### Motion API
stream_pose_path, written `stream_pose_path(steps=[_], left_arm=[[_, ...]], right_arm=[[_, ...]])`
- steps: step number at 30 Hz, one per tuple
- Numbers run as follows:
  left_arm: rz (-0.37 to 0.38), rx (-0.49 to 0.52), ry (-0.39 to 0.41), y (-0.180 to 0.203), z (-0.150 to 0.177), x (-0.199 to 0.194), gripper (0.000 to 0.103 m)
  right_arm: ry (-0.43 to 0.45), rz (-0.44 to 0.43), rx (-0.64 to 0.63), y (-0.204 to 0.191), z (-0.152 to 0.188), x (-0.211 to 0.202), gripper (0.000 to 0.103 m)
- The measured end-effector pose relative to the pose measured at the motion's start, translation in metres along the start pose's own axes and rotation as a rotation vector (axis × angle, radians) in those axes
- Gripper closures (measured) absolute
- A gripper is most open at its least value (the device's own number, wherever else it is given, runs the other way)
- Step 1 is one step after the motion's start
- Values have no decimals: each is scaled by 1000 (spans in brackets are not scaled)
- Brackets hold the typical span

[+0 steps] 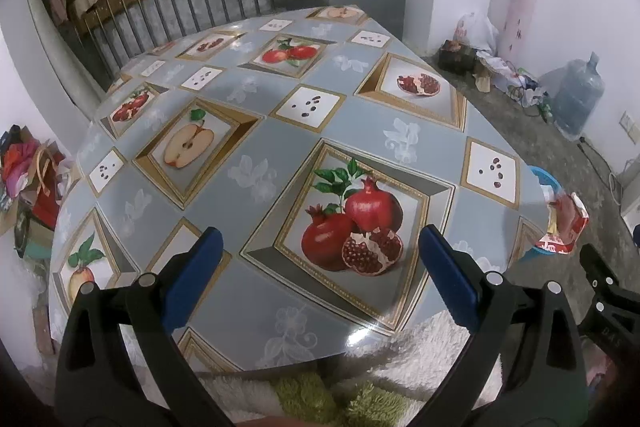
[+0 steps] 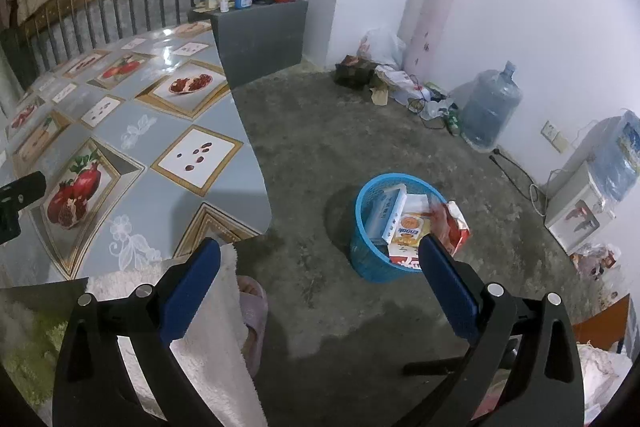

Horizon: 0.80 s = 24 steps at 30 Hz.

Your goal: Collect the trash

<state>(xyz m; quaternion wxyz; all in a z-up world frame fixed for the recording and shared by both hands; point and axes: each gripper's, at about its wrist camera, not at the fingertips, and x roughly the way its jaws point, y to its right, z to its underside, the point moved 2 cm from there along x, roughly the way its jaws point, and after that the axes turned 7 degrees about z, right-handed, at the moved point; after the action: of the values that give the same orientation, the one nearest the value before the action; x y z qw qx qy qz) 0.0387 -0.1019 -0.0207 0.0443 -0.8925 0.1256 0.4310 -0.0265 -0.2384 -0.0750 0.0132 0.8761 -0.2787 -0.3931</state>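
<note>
A blue plastic trash basket (image 2: 366, 259) stands on the concrete floor right of the table, holding several boxes and packets. A red and white snack bag (image 2: 454, 223) is blurred at its right rim, just past my right gripper (image 2: 320, 267), which is open and empty above the floor. The bag (image 1: 566, 227) and the basket (image 1: 546, 179) also show past the table's right edge in the left wrist view. My left gripper (image 1: 320, 255) is open and empty over the table (image 1: 280, 131), above a pomegranate print.
The table wears a grey fruit-print cloth. A white and green fluffy cloth (image 2: 208, 327) hangs at its near edge, above a pink slipper (image 2: 254, 311). A water jug (image 2: 490, 107), bags and cables lie by the wall. A grey cabinet (image 2: 260, 39) holds bottles.
</note>
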Motion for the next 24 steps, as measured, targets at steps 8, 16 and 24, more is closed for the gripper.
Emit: stream_pose_path(steps=[8, 16, 24], left_arm=[[-1, -1, -2, 0, 1, 1, 9], [-1, -1, -3, 0, 2, 1, 9], [-1, -1, -3, 1, 2, 0, 9]], right_arm=[[5, -1, -3, -2, 1, -1, 7], [9, 4, 14, 3, 1, -2, 7], [9, 3, 15, 4, 0, -1, 7]])
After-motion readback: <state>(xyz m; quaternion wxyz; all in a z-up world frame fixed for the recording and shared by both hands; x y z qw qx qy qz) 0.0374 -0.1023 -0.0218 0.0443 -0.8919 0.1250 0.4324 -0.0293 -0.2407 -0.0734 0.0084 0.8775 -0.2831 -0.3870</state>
